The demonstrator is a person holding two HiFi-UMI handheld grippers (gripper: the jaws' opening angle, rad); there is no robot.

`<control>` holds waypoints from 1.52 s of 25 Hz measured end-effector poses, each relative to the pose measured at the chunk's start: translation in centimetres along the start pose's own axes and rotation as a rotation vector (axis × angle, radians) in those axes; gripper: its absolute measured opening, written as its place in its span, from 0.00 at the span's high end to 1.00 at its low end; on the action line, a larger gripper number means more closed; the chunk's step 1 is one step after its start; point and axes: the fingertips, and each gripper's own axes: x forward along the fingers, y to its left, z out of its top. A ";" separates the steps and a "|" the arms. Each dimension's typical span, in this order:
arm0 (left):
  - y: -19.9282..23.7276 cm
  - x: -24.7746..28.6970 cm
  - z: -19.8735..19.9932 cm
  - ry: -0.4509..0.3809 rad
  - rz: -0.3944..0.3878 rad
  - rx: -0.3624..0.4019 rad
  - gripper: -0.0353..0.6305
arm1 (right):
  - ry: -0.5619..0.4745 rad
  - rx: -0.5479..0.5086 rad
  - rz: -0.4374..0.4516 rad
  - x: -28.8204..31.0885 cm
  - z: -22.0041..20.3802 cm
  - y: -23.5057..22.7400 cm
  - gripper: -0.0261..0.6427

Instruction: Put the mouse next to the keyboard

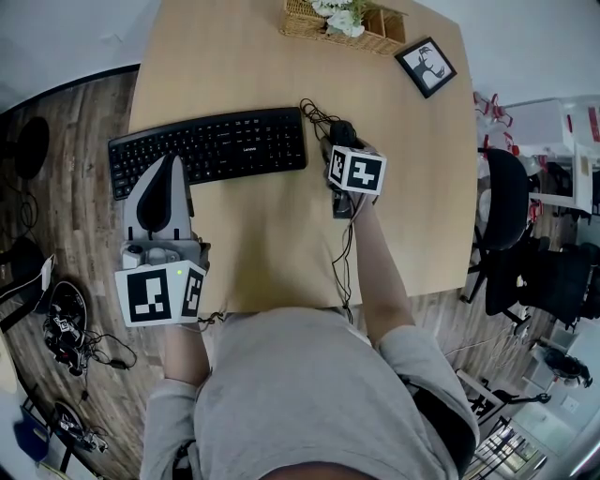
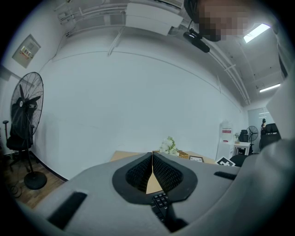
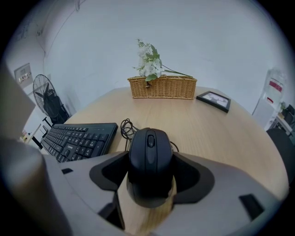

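A black wired mouse (image 1: 341,131) (image 3: 150,159) sits just right of the black keyboard (image 1: 216,145) (image 3: 78,138) on the wooden table (image 1: 422,187). My right gripper (image 1: 343,142) (image 3: 150,162) is shut on the mouse, with a jaw against each of its sides. The mouse's coiled cable (image 1: 314,112) (image 3: 126,126) lies between it and the keyboard's right end. My left gripper (image 1: 172,161) (image 2: 152,156) is shut with nothing in it, its tips over the keyboard's near edge. A few keyboard (image 2: 160,203) keys show below its jaws.
A wicker basket with white flowers (image 1: 347,23) (image 3: 161,86) stands at the table's far edge, with a small picture frame (image 1: 426,66) (image 3: 213,99) to its right. An office chair (image 1: 506,206) is beside the table's right edge. Cables (image 1: 66,328) lie on the floor at left.
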 end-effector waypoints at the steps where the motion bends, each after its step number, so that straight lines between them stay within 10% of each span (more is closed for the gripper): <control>1: 0.1 0.0 0.0 -0.001 0.001 0.000 0.93 | -0.004 -0.003 0.008 0.0 0.1 0.2 0.56; 21: -2.0 -0.8 1.1 -0.027 -0.015 0.014 0.93 | -0.149 0.014 0.169 -4.8 1.4 2.1 0.57; 26: -3.0 -1.8 1.4 -0.038 -0.012 0.017 0.93 | -0.218 -0.052 0.134 -7.6 1.6 2.1 0.91; 38: -6.0 -6.1 2.6 -0.069 0.024 0.025 0.93 | -0.414 -0.042 0.259 -15.6 1.9 3.2 0.94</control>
